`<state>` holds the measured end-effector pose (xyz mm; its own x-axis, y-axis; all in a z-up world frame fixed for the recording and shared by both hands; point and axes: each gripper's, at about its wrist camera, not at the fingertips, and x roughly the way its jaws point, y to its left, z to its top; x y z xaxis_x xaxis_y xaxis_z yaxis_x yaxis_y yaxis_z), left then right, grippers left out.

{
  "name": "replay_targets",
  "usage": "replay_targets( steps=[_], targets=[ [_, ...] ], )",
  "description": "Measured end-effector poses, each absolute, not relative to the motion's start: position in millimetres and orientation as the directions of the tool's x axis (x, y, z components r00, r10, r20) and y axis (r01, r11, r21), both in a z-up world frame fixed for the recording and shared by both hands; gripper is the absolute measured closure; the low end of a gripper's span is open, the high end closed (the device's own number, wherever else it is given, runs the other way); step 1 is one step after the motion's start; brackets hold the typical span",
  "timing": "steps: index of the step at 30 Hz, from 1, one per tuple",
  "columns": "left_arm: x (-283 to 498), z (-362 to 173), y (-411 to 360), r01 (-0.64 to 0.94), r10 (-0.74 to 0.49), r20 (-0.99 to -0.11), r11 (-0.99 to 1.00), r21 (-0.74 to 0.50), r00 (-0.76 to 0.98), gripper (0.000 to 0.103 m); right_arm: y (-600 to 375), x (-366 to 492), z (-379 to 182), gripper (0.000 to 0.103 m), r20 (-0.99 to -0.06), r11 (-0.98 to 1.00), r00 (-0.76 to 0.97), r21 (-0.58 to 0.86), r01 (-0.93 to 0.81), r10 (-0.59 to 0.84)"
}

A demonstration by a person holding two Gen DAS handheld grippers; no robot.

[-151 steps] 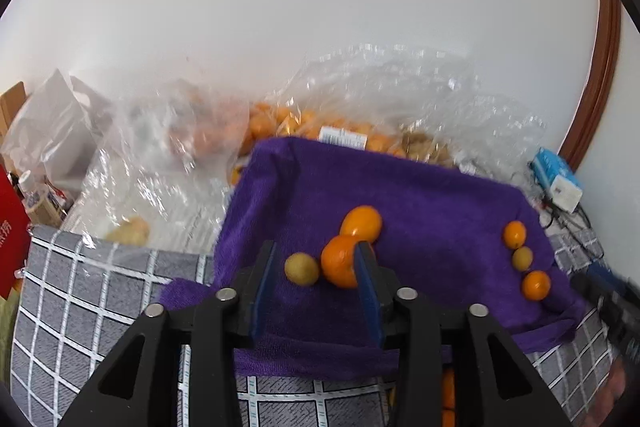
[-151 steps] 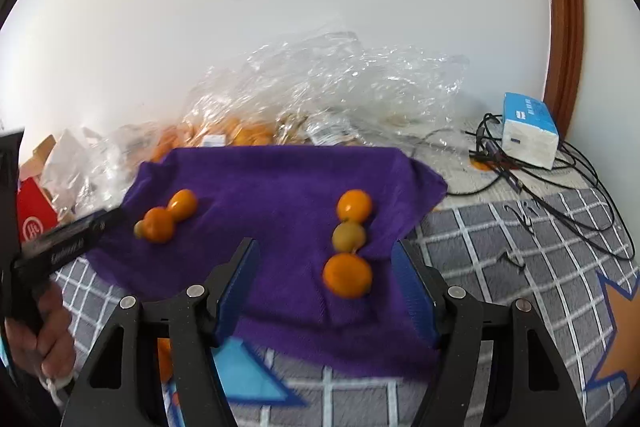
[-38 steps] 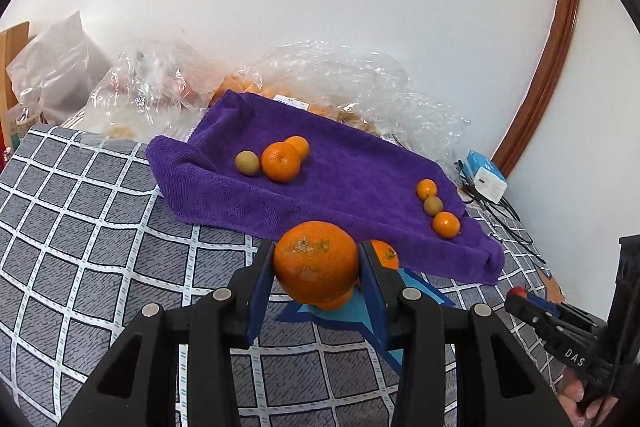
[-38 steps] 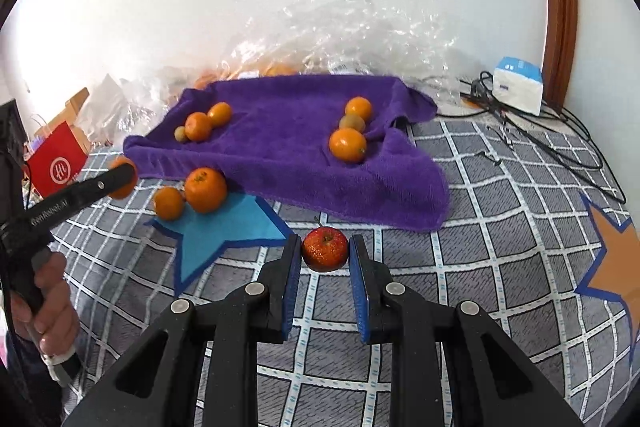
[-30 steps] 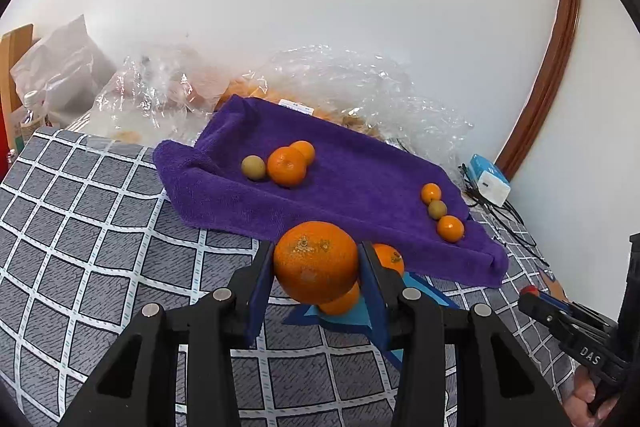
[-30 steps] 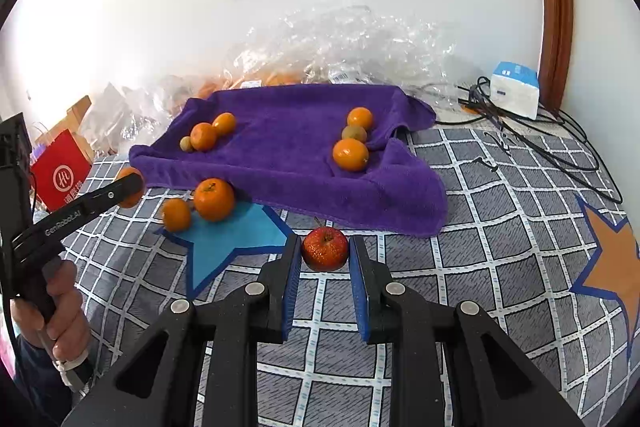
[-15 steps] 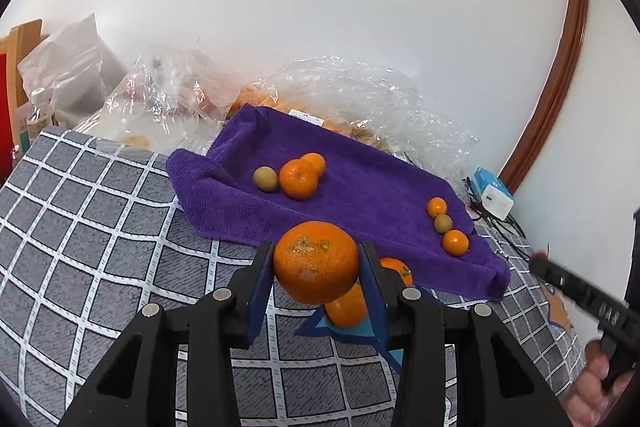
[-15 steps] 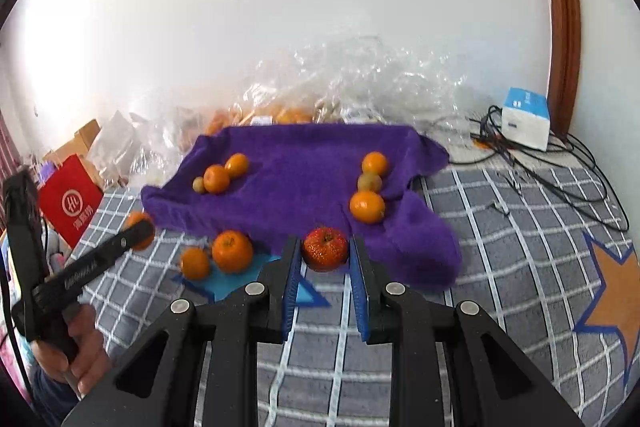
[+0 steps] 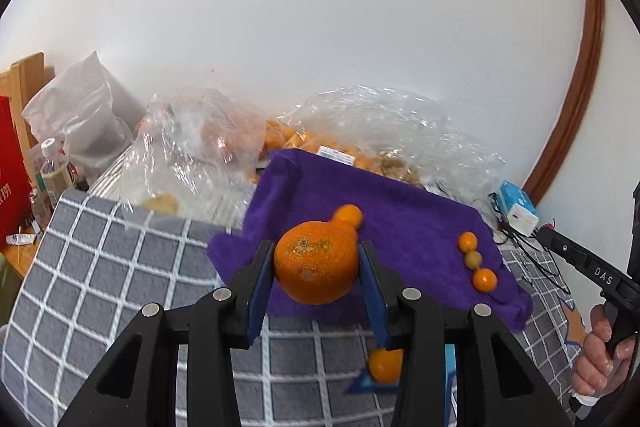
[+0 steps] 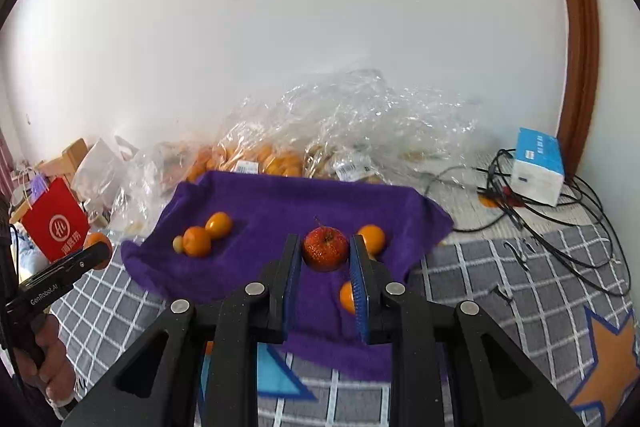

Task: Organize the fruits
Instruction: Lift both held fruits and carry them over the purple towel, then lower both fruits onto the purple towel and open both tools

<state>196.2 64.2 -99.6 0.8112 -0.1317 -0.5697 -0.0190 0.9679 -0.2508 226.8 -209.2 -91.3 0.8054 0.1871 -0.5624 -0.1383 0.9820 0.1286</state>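
My left gripper [image 9: 316, 269] is shut on a large orange [image 9: 316, 261] and holds it above the near left edge of the purple towel [image 9: 404, 223]. My right gripper [image 10: 325, 251] is shut on a small red apple [image 10: 325, 247] above the towel's [image 10: 280, 207] right half. On the towel lie a left group of two oranges and a small green fruit [image 10: 198, 239], and a right row of three small fruits [image 9: 474, 261]. One orange [image 9: 385, 365] lies on the blue star patch below the left gripper.
Clear plastic bags of oranges [image 10: 260, 155] lie behind the towel against the wall. A blue-white box [image 10: 538, 171] with black cables [image 10: 560, 227] sits at the right. A red bag [image 10: 56, 223] and white bags stand at the left. The surface is a grey checked cloth [image 9: 120, 267].
Both grippers have moved forward toward the towel with their fruit held; the towel and its fruits look nearer. The orange and the apple stay gripped.
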Motion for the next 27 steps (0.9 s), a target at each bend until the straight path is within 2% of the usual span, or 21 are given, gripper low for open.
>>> replay_targets(
  steps=[5, 15, 21, 27],
  targets=[
    [220.4, -98.7, 72.9, -0.021, -0.143, -0.591, 0.965, -0.262, 0.794, 0.063, -205.1, 261.5, -103.2, 0.079, -0.59, 0.982, 0.785, 0.134, -0.135, 0.188],
    [256.4, -128.3, 69.3, -0.027, -0.183, -0.659, 0.955, -0.296, 0.73, 0.063, -173.1, 310.9, -169.3, 0.079, -0.726, 0.981, 0.664, 0.076, -0.181, 0.179],
    [273.5, -139.8, 45.3, 0.031, -0.239, -0.702, 0.955, -0.295, 0.671, 0.063, -169.2, 316.3, -184.0, 0.079, -0.747, 0.983, 0.646, 0.047, -0.18, 0.154],
    [280.2, -153.3, 33.6, 0.012, -0.217, -0.733, 0.962, -0.274, 0.645, 0.063, -166.8, 316.4, -186.2, 0.079, -0.747, 0.98, 0.648, 0.029, -0.195, 0.151]
  ],
)
